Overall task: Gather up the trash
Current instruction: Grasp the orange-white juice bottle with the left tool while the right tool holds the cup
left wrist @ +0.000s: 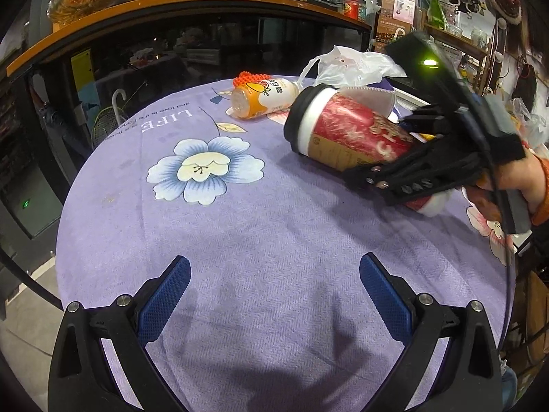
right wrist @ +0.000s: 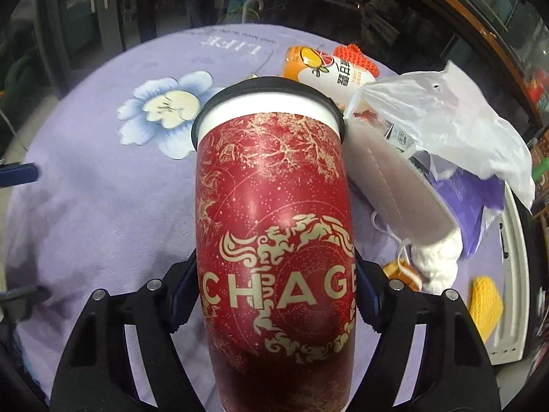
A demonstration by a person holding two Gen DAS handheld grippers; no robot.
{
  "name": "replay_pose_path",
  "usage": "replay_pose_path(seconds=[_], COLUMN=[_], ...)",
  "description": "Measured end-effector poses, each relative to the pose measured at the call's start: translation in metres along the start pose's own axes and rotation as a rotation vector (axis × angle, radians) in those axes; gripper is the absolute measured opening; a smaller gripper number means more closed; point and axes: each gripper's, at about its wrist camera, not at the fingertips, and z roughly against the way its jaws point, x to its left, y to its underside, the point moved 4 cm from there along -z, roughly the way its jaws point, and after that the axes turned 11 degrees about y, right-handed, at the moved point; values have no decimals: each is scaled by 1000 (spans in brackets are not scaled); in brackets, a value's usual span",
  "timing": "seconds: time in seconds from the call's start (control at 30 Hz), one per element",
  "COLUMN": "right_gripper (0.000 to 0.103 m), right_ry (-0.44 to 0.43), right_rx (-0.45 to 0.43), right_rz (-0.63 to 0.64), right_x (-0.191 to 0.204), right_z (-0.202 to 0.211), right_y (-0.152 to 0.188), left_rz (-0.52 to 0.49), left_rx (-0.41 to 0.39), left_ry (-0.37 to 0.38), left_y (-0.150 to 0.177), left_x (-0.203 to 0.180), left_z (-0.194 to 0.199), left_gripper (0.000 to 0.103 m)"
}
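Over the lilac flowered tabletop (left wrist: 274, 240), the left view shows the left tool (left wrist: 274, 295) spread and empty, while a red paper cup with a black lid (left wrist: 346, 127) lies tilted in the right tool (left wrist: 394, 158). An orange juice bottle (left wrist: 264, 98) and a white plastic bag (left wrist: 353, 63) lie uncollected beyond. In the right view, the right tool (right wrist: 276, 295) has blue pads (right wrist: 182, 295) pinching the cup (right wrist: 274, 206) at both sides; collection looks barely begun.
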Motion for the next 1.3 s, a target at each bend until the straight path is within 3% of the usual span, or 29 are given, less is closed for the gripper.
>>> replay_pose_path(seconds=[0.17, 0.37, 0.43, 0.63, 0.8, 0.97, 1.1, 1.23, 1.3], right_gripper=[75, 75, 75, 75, 75, 75, 75, 75, 75], right_ry=[-60, -104, -99, -140, -158, -192, -195, -203, -205], right_rx=[-58, -114, -130, -181, -181, -184, -196, -204, -207], right_rz=[-38, -88, -108, -181, -250, -337, -351, -361, -363], right_x=[1, -3, -7, -17, -26, -43, -47, -46, -45], right_z=[34, 65, 72, 84, 82, 79, 79, 81, 82], right_y=[20, 53, 62, 81, 105, 125, 130, 131, 131], left_rz=[-20, -155, -176, -284, -369, -444, -484, -513, -492], left_rx=[16, 33, 63, 103, 196, 295, 359, 366, 356], left_ry=[-13, -48, -25, -95, -121, -171, -199, -223, -221], left_y=[-13, -54, -75, -139, -185, -207, -208, -199, -198], left_x=[7, 7, 10, 26, 32, 32, 31, 29, 30], left_z=[-10, -35, -52, -109, -166, -211, -232, -235, -231], left_gripper=[98, 98, 98, 96, 95, 89, 77, 63, 61])
